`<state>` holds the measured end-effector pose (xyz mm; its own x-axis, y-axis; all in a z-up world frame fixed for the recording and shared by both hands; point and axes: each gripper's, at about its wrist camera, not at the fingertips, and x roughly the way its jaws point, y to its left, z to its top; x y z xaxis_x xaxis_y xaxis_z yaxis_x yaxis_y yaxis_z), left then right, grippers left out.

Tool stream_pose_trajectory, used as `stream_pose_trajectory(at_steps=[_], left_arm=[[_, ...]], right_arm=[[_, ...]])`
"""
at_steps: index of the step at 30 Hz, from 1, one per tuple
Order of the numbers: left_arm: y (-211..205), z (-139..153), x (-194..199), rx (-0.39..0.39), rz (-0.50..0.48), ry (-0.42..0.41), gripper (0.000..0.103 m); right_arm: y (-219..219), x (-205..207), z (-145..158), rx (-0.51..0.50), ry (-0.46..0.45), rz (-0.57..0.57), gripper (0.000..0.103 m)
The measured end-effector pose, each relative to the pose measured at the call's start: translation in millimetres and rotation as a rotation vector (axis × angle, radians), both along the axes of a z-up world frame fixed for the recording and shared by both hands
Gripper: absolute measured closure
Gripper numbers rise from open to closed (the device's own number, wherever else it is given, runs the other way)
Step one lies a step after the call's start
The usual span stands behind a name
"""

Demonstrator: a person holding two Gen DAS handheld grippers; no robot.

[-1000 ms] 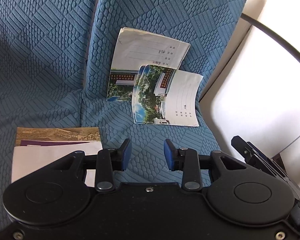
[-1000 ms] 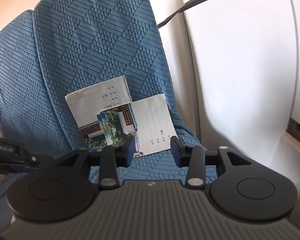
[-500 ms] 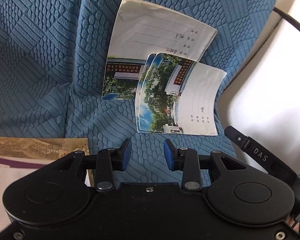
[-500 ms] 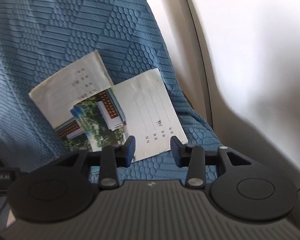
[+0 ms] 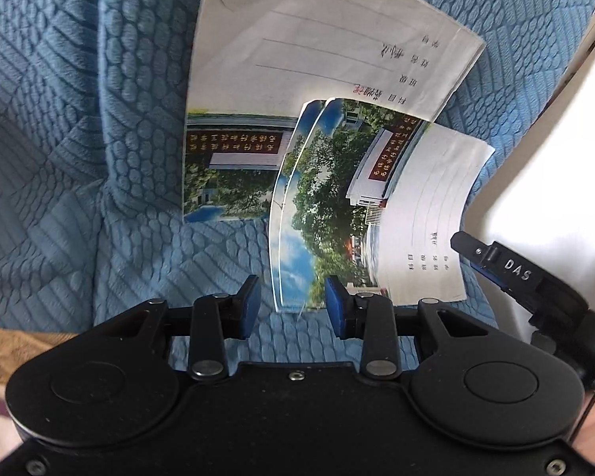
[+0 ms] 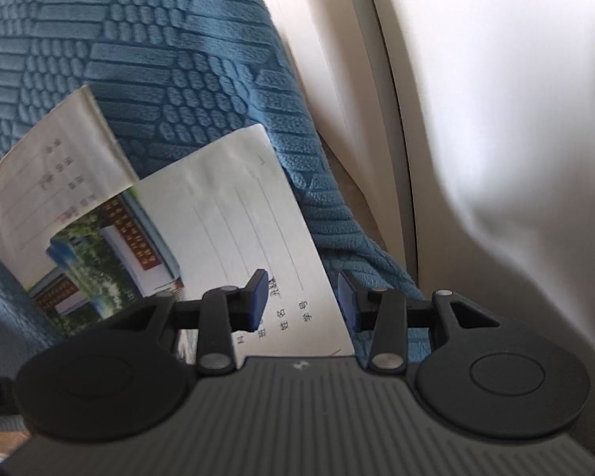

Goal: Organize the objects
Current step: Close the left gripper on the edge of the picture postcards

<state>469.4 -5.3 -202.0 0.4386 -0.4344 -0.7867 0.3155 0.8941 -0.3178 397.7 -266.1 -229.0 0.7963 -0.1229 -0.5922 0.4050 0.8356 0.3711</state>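
My left tongs (image 5: pixel 291 305) stand partly open with nothing gripped; the blue pads sit either side of the lower corner of the front exercise book (image 5: pixel 361 214), just at its bottom edge, and I cannot tell whether either pad touches the paper. That book lies on the blue textured sofa cover (image 5: pixel 59 158), its photo cover curling up along the left edge, running from my pads toward 1 o'clock. Behind it, toward 12 o'clock, the rear exercise book (image 5: pixel 317 43) leans against the sofa back, its lower right part overlapped by the front one. At 3 o'clock in the left wrist view the tip of my right tongs (image 5: pixel 515 277) reaches in beside the front book's right edge. At 9 o'clock, low in that view, a tan patterned book (image 5: pixel 16 351) shows at the frame's edge.

In the right wrist view my right tongs (image 6: pixel 301 297) are likewise partly open and holding nothing. The left pad hangs over the white half of the front exercise book (image 6: pixel 234 214), the right pad just past its right edge over the sofa cover (image 6: pixel 146 39). The rear exercise book (image 6: pixel 51 166) sits at 10 o'clock, and a pale armrest (image 6: pixel 476 139) fills the side from 1 to 4 o'clock.
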Motion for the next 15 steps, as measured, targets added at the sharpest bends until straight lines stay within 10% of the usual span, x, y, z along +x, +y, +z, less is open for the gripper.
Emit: stream_pose_trajectory(at_steps=[15], left_arm=[[-27.7,-22.7,20.5,0.058,-0.052,-0.017,0.071]], right_arm=[[-38.8,35.0,-24.3,0.119,-0.041,0.098,0.050]])
